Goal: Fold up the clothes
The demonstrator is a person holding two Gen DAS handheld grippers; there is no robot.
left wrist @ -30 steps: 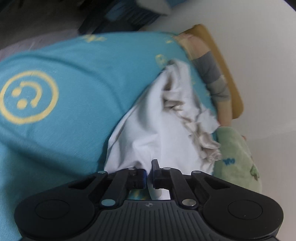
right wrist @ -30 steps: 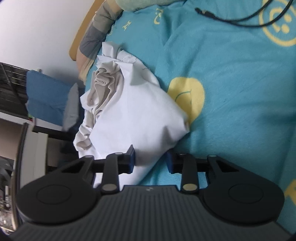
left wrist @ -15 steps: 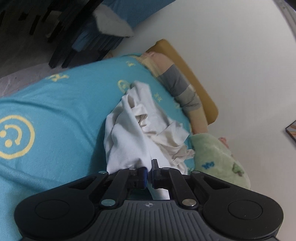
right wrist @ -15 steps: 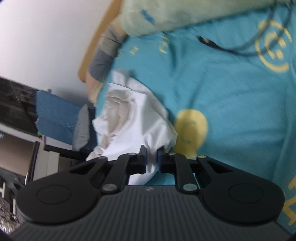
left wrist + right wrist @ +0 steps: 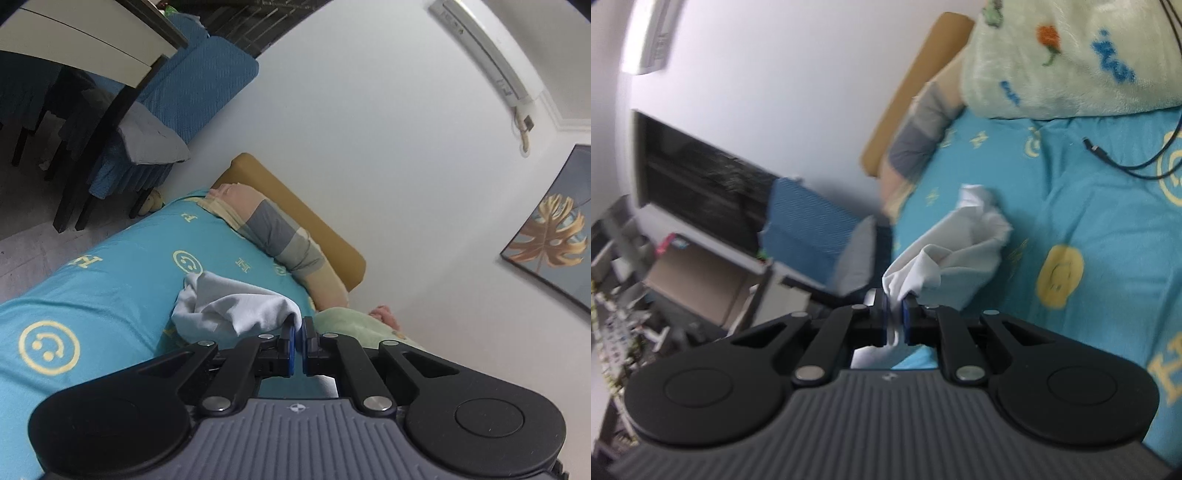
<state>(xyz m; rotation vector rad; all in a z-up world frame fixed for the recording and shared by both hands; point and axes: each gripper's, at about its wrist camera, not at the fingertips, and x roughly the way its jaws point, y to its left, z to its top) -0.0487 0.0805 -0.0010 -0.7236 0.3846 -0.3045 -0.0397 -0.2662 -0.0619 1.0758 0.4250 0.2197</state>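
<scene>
Progress on the fold is slight: white garment point(image 5: 236, 314) is bunched and twisted, no neat fold visible, so nearly all the work looks left. Left gripper point(image 5: 298, 334) has its jaws drawn nearly together, pinching a thin edge of the cloth that runs off toward 10 o'clock over the turquoise bedsheet point(image 5: 110, 280). Right gripper point(image 5: 894, 315) has just been closing, and a wad of the same garment point(image 5: 956, 251) sits clamped between its blue pads, the rest trailing toward 1 o'clock onto the sheet. Far end of the cloth lies on the bed, near the striped pillow point(image 5: 280, 236); green blanket point(image 5: 1052, 55) lies at 1 o'clock in the right view. Judgement: this is the lift-and-spread stage; flattening, aligning edges and folding over are all undone.
</scene>
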